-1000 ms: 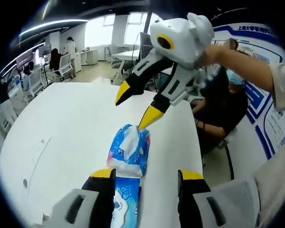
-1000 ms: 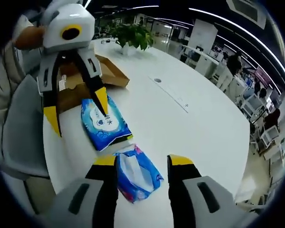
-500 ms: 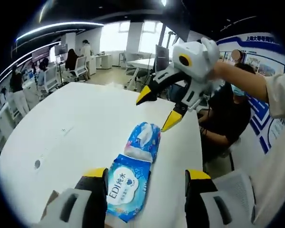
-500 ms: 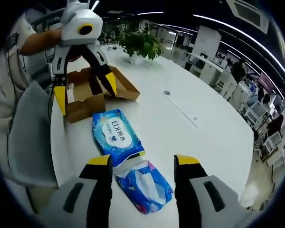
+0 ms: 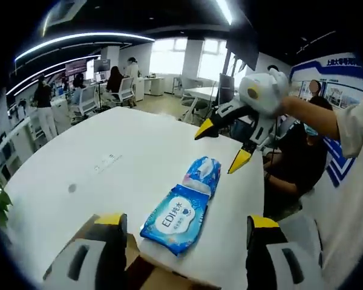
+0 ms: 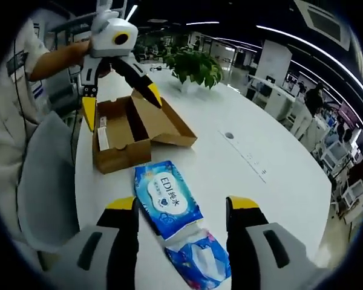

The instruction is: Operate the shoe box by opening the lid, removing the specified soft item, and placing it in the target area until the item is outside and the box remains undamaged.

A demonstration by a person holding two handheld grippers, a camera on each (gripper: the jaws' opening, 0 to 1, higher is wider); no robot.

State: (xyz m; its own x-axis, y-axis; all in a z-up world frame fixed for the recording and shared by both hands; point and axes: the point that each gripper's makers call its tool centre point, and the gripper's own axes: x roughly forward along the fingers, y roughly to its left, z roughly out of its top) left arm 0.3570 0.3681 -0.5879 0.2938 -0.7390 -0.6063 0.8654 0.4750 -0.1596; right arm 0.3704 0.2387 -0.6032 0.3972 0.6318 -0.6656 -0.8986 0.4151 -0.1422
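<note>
We hold both grippers apart and empty: the left gripper [image 6: 116, 90] hangs over the open box [image 6: 133, 130], jaws spread, and the right gripper [image 5: 227, 145] hovers above the far end of the table [image 5: 78, 163], jaws spread too. The wipes pack [image 6: 167, 198] and the tissue pack [image 6: 199, 266] lie end to end on the table, outside the box. We judge the risk now is the left jaws snagging the lid [image 6: 166, 121] and tearing the cardboard

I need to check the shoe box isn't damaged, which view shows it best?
The right gripper view: the open cardboard shoe box shows whole, lid folded back. The left gripper view catches a brown corner between its jaws.
</note>
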